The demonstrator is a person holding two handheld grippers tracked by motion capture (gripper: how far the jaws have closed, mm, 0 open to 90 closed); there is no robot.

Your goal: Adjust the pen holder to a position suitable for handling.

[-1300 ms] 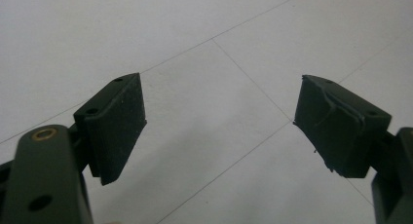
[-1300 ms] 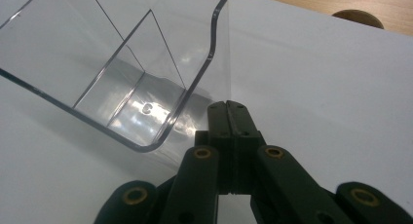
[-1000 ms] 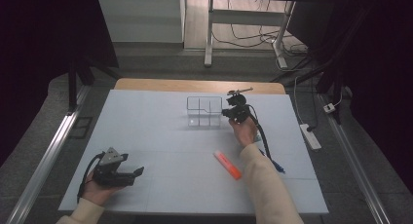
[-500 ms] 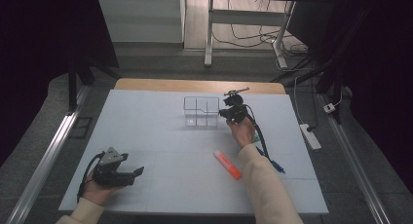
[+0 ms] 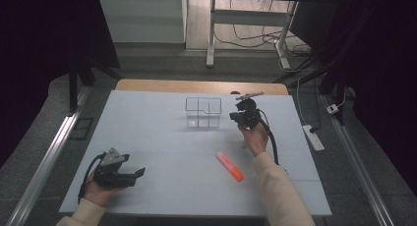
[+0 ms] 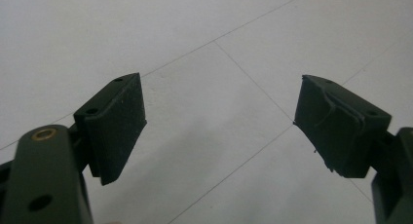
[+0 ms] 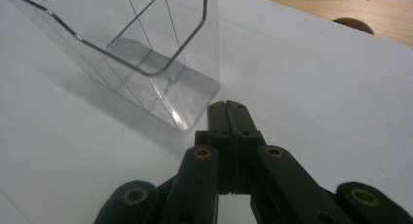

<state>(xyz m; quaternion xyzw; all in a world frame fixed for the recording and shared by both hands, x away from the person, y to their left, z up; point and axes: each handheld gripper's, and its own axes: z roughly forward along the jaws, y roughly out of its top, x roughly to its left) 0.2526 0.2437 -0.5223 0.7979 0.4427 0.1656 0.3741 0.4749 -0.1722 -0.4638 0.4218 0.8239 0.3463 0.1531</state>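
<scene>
Pale grey tabletop (image 5: 162, 137) carries a clear plastic divided box (image 5: 203, 112) near its far edge, about midway along. Just beside the box's right wall sits the right gripper (image 7: 228, 112), its jaws pressed together on nothing, tips close to the box's bottom corner. An orange marker (image 5: 229, 166) lies nearer the front edge. By the front left corner, the left gripper (image 5: 137, 173) rests with jaws wide apart.
</scene>
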